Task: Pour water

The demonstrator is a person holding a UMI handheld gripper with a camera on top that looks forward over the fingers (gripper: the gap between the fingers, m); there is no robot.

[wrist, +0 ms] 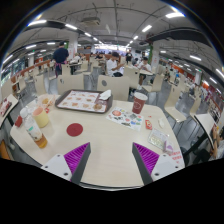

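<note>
My gripper is open and empty, its two fingers with magenta pads spread wide over the bare near part of a pale table. Beyond the fingers to the right stands a dark red cup. To the left of the fingers stand a clear cup with an orange drink, a pale cup and a red item. A round dark red coaster or lid lies flat ahead of the left finger. I cannot tell which vessel holds water.
A tray with small items lies at the table's far side. A printed sheet lies right of centre, with packets near the right edge. Chairs, other tables and seated people fill the hall beyond.
</note>
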